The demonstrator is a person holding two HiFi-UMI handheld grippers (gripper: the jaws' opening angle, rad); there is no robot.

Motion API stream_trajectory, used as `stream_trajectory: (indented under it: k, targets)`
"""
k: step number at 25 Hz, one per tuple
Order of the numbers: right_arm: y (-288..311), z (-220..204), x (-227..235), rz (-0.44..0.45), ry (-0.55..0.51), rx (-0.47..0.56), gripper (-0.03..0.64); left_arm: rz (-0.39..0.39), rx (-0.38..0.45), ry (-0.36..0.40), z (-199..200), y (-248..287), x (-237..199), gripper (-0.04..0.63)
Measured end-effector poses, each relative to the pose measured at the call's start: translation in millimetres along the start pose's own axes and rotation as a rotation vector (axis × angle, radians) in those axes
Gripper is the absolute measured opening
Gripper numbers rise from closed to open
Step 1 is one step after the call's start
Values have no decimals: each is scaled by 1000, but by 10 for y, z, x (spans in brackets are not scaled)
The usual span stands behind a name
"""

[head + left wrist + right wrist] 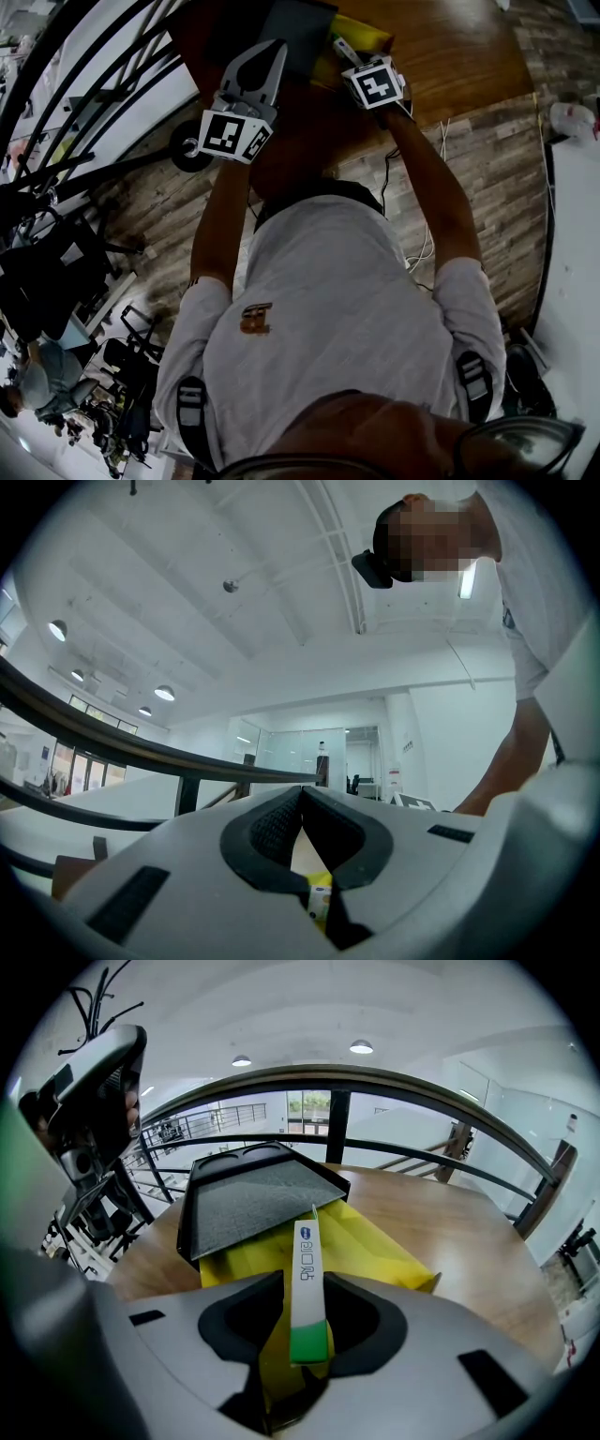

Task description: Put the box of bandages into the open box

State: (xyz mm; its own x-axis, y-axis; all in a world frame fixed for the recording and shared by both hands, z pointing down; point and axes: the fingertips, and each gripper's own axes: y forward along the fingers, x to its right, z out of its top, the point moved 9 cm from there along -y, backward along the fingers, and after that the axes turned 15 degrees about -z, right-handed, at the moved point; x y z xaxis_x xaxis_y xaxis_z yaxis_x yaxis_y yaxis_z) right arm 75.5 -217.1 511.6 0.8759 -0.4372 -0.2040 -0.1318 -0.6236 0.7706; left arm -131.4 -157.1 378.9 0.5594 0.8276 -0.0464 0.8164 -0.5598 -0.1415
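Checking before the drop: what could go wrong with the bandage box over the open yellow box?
The box of bandages stands on edge between the right gripper's parted jaws; it could topple onto the rim of the yellow box. The dark lid covers part of the opening, so it might catch there.

The bandage box (307, 1288) is white with blue print and a green end. The open box (375, 1241) is bright yellow inside; its lid (253, 1199) is dark grey with a black edge. The worktop (469, 1241) is warm brown wood grain. The left claw (302, 841) and right claw (302, 1330) are pale grey with black pads (239, 1321). The left cube (234, 136) and right cube (375, 84) carry black squares on white. The shirt (328, 309) is light grey with a small orange-brown emblem (255, 319). The floor (487, 187) shows grey-brown planks. The rail (375, 1080) is black.
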Motion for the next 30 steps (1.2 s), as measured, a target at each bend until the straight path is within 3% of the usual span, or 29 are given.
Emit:
stream_trajectory:
  k: [11,18,30]
  targets:
    - [-406,44,123,-18,96,100,170,-20,-5,0,15,-37,39,20]
    - [-891,136,136,25,129,305,166,-48,-6,1,39,8,135,20]
    - [-1654,293,91,86,157,641,80,-109,4,-2,159,113,405,20]
